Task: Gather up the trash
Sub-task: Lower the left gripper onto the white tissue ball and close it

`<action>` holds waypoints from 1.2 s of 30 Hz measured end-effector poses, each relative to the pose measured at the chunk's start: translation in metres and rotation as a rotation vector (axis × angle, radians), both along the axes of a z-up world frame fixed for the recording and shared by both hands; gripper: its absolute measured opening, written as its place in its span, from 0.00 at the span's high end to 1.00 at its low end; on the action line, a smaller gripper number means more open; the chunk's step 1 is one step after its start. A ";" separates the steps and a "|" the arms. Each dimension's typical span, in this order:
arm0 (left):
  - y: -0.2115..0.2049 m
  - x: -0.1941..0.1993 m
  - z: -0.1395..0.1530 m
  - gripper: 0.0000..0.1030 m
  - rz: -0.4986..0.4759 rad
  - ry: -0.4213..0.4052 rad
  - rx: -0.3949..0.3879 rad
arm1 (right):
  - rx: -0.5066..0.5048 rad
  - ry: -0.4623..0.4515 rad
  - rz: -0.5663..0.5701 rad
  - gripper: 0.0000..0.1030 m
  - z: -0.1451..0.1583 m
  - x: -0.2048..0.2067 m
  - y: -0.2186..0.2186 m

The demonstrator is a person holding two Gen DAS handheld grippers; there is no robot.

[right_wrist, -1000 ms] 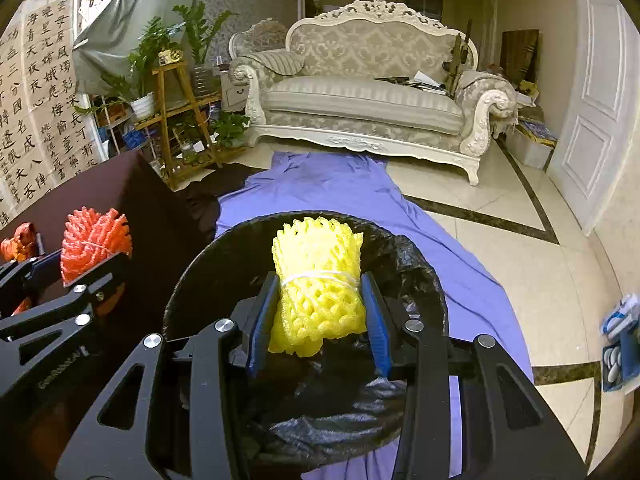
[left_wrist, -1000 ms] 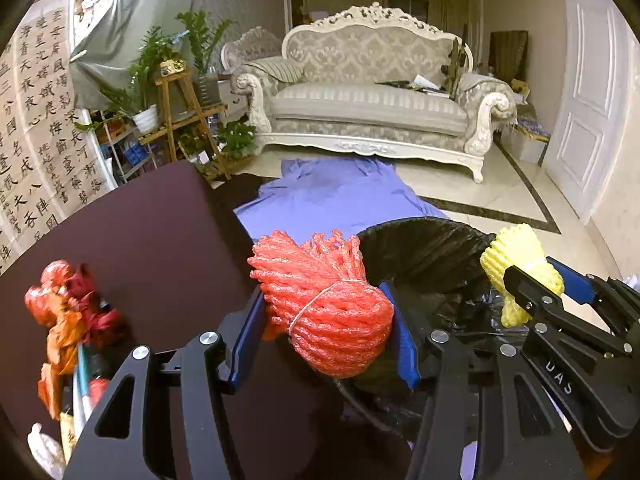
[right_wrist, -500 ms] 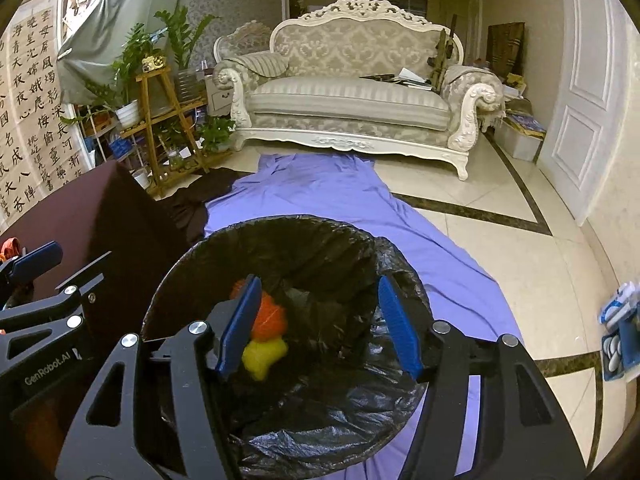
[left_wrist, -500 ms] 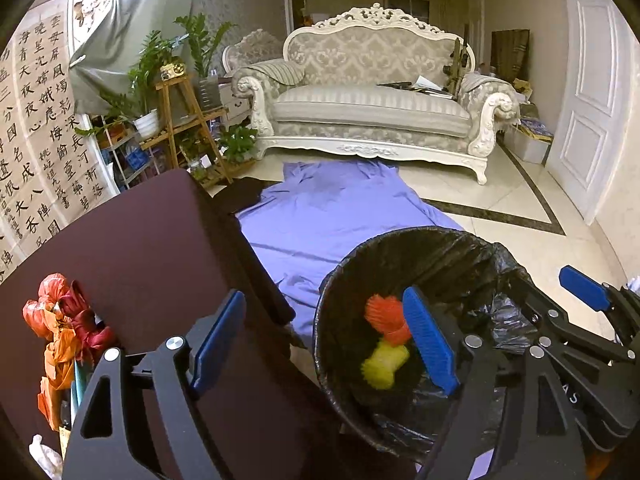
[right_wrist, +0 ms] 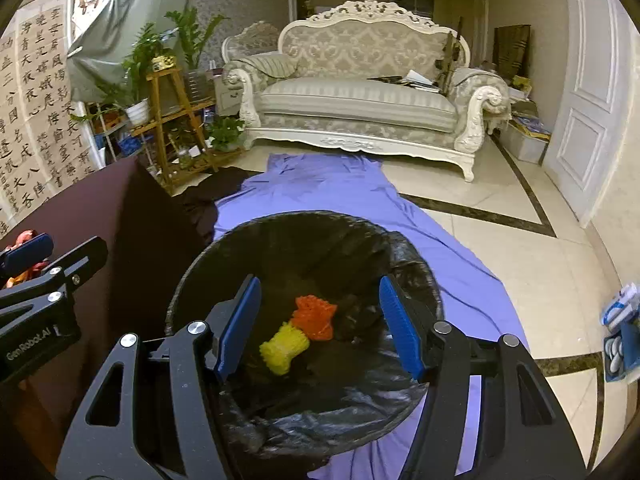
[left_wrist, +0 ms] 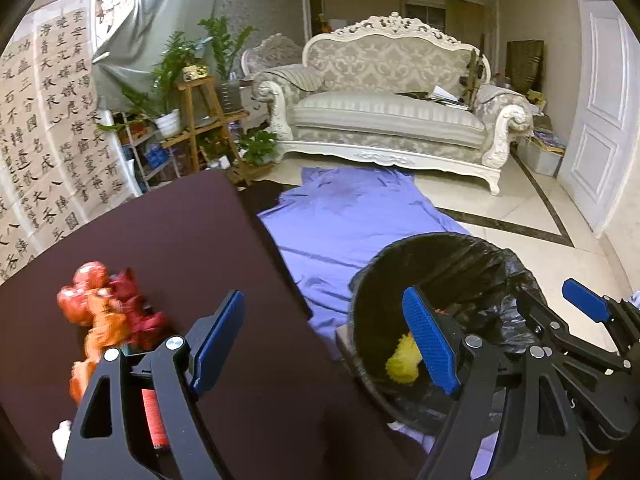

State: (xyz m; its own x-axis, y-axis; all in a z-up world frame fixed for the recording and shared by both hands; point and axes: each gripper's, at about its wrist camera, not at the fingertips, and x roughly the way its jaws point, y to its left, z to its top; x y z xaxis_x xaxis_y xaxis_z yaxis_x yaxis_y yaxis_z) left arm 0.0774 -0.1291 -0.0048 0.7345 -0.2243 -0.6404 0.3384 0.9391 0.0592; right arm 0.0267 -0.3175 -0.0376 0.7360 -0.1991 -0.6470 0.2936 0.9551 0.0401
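Observation:
A bin with a black liner [right_wrist: 304,216] stands on the floor beside the dark brown table [left_wrist: 160,240]. At its bottom lie an orange foam net [right_wrist: 314,316] and a yellow foam net [right_wrist: 285,346], touching each other. My right gripper [right_wrist: 319,284] hangs open over the bin with nothing between its blue pads. My left gripper [left_wrist: 322,296] is open and empty too, straddling the table's edge and the bin's rim [left_wrist: 440,240]. The yellow net [left_wrist: 402,362] shows past its right finger. A crumpled red and orange wrapper pile [left_wrist: 104,312] lies on the table, left of the left gripper.
A red tube [left_wrist: 154,416] and a white scrap [left_wrist: 60,438] lie near the table's front left. A purple cloth [left_wrist: 352,216] covers the floor between bin and sofa [left_wrist: 392,120]. A plant stand [left_wrist: 200,120] is behind the table. A blue box [right_wrist: 620,332] sits on the floor at right.
A second ago the left gripper held the orange net and the right the yellow net over the bin. Both opened and the nets dropped in. The left gripper has drifted toward the table.

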 end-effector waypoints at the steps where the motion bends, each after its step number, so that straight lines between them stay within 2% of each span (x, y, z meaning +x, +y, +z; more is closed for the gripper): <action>1: 0.006 -0.002 0.002 0.24 0.012 -0.005 0.007 | 0.000 -0.002 0.010 0.41 0.002 -0.001 0.005; 14: 0.091 -0.027 0.014 0.24 0.169 0.000 -0.003 | 0.009 -0.013 0.162 0.41 0.017 -0.004 0.073; 24: 0.166 -0.049 0.000 0.24 0.329 0.038 -0.008 | -0.005 -0.009 0.280 0.41 0.021 -0.002 0.126; 28: 0.185 -0.056 -0.007 0.24 0.363 0.057 -0.014 | -0.009 -0.004 0.316 0.41 0.022 0.000 0.141; 36: 0.197 -0.055 -0.021 0.24 0.374 0.091 -0.019 | -0.020 0.010 0.368 0.41 0.019 0.003 0.169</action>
State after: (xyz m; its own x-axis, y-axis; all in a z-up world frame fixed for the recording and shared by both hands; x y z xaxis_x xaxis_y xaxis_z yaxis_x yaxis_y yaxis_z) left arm 0.0225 0.0681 -0.0261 0.7081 0.0360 -0.7052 -0.0251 0.9994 0.0259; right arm 0.0297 -0.1485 -0.0183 0.7542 0.0655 -0.6533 -0.0699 0.9974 0.0193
